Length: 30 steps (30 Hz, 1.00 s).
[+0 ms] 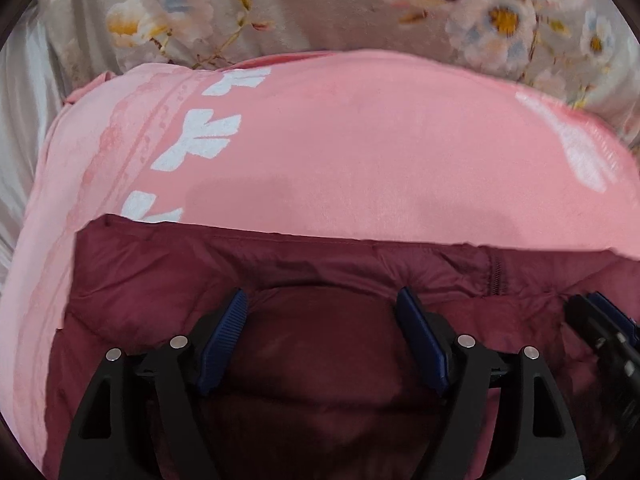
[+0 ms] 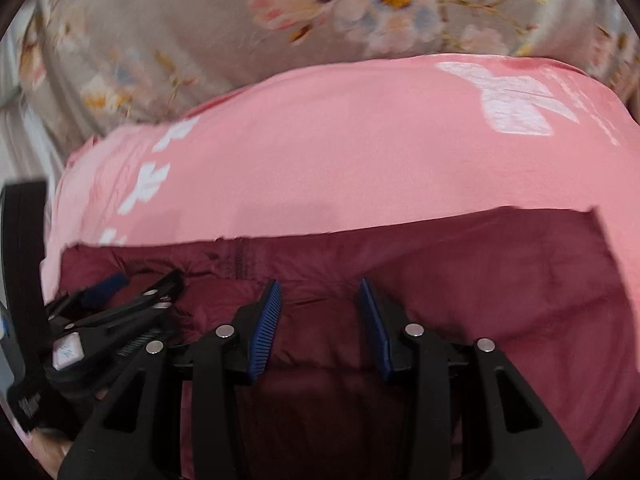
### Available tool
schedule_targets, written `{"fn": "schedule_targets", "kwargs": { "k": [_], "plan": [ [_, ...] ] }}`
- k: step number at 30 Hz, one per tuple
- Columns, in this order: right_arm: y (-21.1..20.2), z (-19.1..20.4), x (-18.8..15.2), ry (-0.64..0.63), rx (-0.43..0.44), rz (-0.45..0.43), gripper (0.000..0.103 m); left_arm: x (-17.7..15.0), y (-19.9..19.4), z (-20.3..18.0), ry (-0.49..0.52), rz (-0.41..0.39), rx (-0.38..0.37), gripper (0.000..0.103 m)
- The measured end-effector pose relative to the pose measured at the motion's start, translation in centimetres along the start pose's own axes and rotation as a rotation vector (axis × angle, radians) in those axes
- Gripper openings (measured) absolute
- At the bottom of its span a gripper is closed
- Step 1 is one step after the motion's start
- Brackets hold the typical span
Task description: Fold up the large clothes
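Jacket: your maroon puffer jacket (image 1: 320, 360) lies on the pink blanket (image 1: 340, 140).
Left gripper (image 1: 322, 312): released, jaws wide, nothing between.
Right gripper (image 2: 320, 300): half-parted over the jacket; grip unclear.
Right wrist only: your fingers (image 2: 48, 452).

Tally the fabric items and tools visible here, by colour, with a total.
Maroon padded jacket: 1
Pink blanket with white print: 1
Grey floral sheet: 1
Black tools with blue pads: 2, the left tool and the right tool
Total: 5
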State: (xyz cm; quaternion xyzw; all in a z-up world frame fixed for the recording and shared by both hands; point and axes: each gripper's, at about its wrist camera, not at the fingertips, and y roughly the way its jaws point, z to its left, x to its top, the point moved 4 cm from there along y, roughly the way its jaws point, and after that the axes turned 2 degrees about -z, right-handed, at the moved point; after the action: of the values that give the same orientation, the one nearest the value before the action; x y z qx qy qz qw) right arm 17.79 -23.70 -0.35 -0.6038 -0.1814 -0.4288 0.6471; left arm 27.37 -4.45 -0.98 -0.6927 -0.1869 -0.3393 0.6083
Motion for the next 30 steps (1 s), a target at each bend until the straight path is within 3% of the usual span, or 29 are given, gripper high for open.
{"fn": "schedule_targets", "kwargs": {
  "k": [4,7,12,20,30],
  "plan": [
    [-2.3,-4.9,0.4,0.006,-0.153,-0.018,0.04,1.3,-2.8,5.1,-0.071,-0.031,0.029,0.076],
    [-2.5,-8.0,-0.1,0.043,-0.217,0.005,0.04,1.5,-2.7,8.7,-0.1,-0.018,0.11,0.074],
    [-2.0,-10.2,-1.4,0.1,-0.195,0.013,0.041,-1.3,0.3,12.3,-0.178,0.081,0.117,0.078],
    [-1.3,-9.9,-2.2,0.079,-0.211,0.0,0.043,-2.8,0.5,12.5,-0.189,0.039,0.146,0.088],
    [-1.8,-10.4,-2.0,0.106,-0.193,-0.009,0.045,-2.8,0.1,14.0,-0.269,0.039,0.092,0.09]
  ]
}}
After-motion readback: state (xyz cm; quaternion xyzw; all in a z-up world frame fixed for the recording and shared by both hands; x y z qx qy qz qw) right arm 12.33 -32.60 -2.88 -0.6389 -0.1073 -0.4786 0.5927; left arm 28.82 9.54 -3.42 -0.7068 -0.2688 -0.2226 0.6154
